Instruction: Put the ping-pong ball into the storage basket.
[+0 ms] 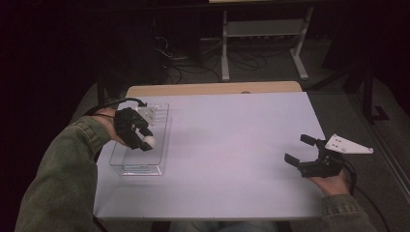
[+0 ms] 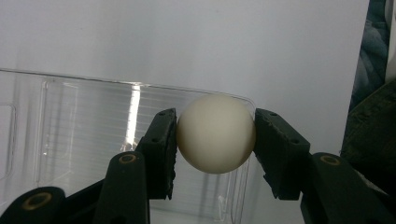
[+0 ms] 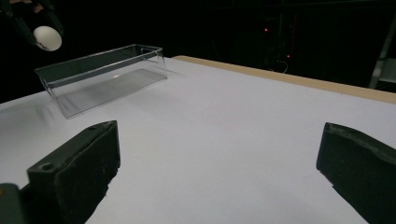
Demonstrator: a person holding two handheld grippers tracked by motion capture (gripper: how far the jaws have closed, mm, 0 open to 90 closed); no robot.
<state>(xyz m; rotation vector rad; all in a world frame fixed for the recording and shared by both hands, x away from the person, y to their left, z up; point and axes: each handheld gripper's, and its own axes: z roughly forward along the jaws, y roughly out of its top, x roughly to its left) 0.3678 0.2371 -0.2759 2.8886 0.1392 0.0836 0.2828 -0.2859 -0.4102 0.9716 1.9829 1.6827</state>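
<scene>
Right tool (image 1: pixel 302 150): sitting near the person's edge of the tabletop (image 1: pixel 232 145), jaws spread wide and gripping nothing, well apart from the work.
Left tool (image 1: pixel 143 141): clamping a white ball (image 1: pixel 149 141) between both pads, hanging over the tray.
Ball: pinched at its sides in the left gripper view (image 2: pixel 216 134), hovering above the open top of the clear plastic tray (image 1: pixel 140 140), not yet inside.
Tray: standing empty at the left side of the tabletop, long side running away from the person.
Progress: the pickup looks done; lowering the ball into the tray and letting go are, by my reading, what is left.
Beyond: dark floor and a white stand (image 1: pixel 261 34) behind the tabletop.
</scene>
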